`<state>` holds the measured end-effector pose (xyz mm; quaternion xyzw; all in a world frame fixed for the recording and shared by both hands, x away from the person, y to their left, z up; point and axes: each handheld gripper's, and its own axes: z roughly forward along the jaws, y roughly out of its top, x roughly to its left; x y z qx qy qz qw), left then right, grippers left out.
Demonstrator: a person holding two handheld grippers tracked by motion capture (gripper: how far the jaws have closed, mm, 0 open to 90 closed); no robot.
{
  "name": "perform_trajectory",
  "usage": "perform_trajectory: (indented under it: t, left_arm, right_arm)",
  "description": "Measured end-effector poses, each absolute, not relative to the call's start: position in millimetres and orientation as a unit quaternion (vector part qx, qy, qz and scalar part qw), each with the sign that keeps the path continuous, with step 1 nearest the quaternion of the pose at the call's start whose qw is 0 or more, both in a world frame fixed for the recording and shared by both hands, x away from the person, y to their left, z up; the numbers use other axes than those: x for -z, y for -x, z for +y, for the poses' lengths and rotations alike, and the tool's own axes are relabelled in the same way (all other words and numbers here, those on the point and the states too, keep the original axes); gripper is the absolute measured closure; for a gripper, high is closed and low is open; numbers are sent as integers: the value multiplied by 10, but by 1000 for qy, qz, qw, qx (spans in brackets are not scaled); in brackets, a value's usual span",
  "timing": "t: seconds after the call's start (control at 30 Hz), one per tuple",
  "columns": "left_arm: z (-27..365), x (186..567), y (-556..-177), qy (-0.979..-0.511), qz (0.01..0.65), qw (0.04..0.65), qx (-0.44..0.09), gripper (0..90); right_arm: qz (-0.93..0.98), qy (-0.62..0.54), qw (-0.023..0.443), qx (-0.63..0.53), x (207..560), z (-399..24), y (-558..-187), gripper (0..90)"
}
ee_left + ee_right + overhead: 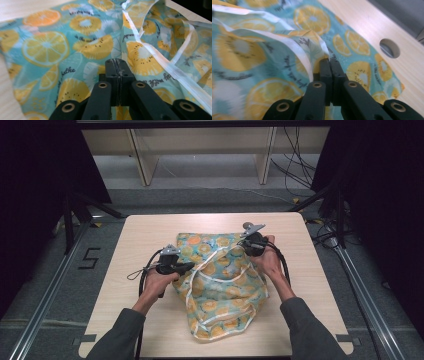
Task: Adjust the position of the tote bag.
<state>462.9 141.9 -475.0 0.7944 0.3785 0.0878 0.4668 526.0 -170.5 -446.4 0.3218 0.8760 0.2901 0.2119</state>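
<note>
A teal cloth (pixel 225 285) printed with orange and lemon slices lies crumpled in the middle of the light wooden table (pixel 145 232). White trim (pixel 160 57) runs along its edges. My left gripper (pixel 192 266) rests at the cloth's left edge. Its jaws are shut, and in the left gripper view (pixel 117 61) the cloth (pixel 50 45) lies flat just beyond them; I see no fabric between them. My right gripper (pixel 244 250) is at the cloth's upper right. In the right gripper view (pixel 329 61) its jaws are shut on a raised fold of the cloth (pixel 242 50) beside the white trim (pixel 287 42).
A round hole (pixel 390 48) pierces the table near its edge, beyond the cloth. Bare tabletop surrounds the cloth on all sides. Behind the table stand pale shelf legs (pixel 142 162), and cables (pixel 295 165) run across the floor at the right. Dark frame posts flank both sides.
</note>
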Motion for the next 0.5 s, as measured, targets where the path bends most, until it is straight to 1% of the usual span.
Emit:
perform_trajectory:
  t: [0.07,0.13,0.17,0.2,0.27,0.3,0.33,0.37,0.4,0.43,0.47,0.5]
  left_arm:
    - [1463,4712,-4627,-786,386,474,-89,830]
    - [1538,4571,-4596,-769,401,487,-101,751]
    - [1538,4571,-4596,-769,401,487,-101,738]
    - [1569,4463,-4562,-767,396,492,-113,717]
    - [1569,4221,-4442,-767,374,503,-134,702]
    - [1470,4036,-4285,-781,346,500,-140,672]
    - [1470,4036,-4285,-781,346,500,-140,657]
    - [1319,3987,-4148,-800,331,477,-152,633]
    - [1246,4020,-4110,-810,329,461,-151,588]
    - [1193,4077,-4081,-821,334,440,-145,519]
    - [1153,4147,-4065,-826,341,426,-138,475]
    - [1133,4214,-4063,-833,348,406,-142,434]
  right_arm:
    - [875,-328,210,-288,4530,-1696,-5299,900]
    - [875,-331,200,-291,4558,-1685,-5287,900]
    - [874,-327,208,-294,4571,-1684,-5284,900]
    - [870,-337,202,-299,4578,-1669,-5262,900]
    - [873,-328,204,-297,4571,-1684,-5262,900]
    - [874,-334,200,-292,4554,-1699,-5260,900]
    - [872,-337,199,-293,4558,-1699,-5259,900]
    - [871,-342,195,-293,4554,-1697,-5255,900]
    - [872,-338,199,-292,4555,-1699,-5255,900]
    - [873,-336,200,-292,4548,-1701,-5251,900]
    - [869,-338,205,-299,4554,-1695,-5243,900]
    - [874,-336,197,-292,4523,-1704,-5231,900]
